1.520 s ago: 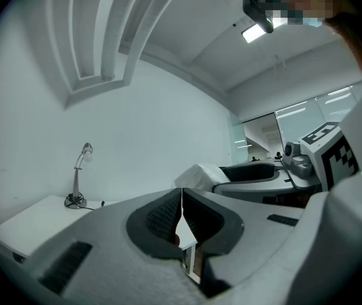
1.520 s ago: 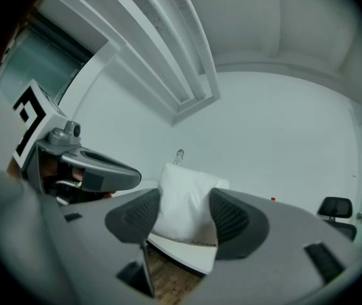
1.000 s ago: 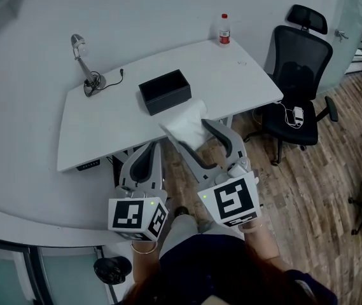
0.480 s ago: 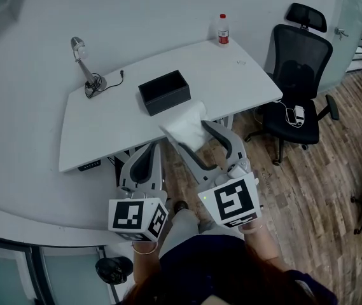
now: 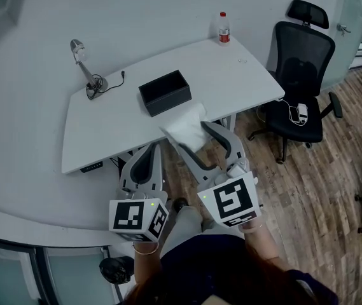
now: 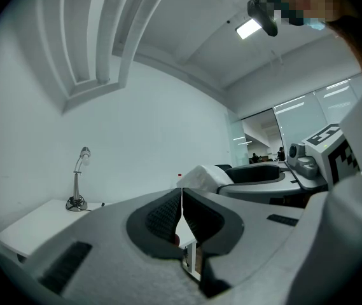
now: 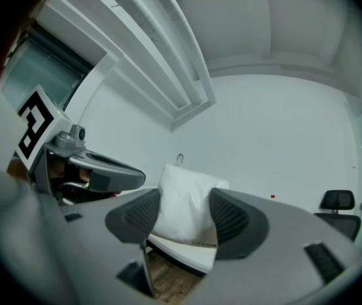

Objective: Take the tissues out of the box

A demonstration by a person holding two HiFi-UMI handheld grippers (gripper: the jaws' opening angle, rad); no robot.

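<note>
Tissues (image 5: 184, 122) are clasped in the right claw (image 5: 191, 133), already out of the box (image 5: 165, 91) (only setting them down is judged left); the left claw (image 5: 145, 152) is clenched, empty.

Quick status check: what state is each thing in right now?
left tongs: shut, empty.
right tongs: shut on the tissue pack.
tissue pack: out of the box, held in the air.
black box: open-topped, upright on the table.
bottle: upright, cap on.
desk lamp: upright.
</note>
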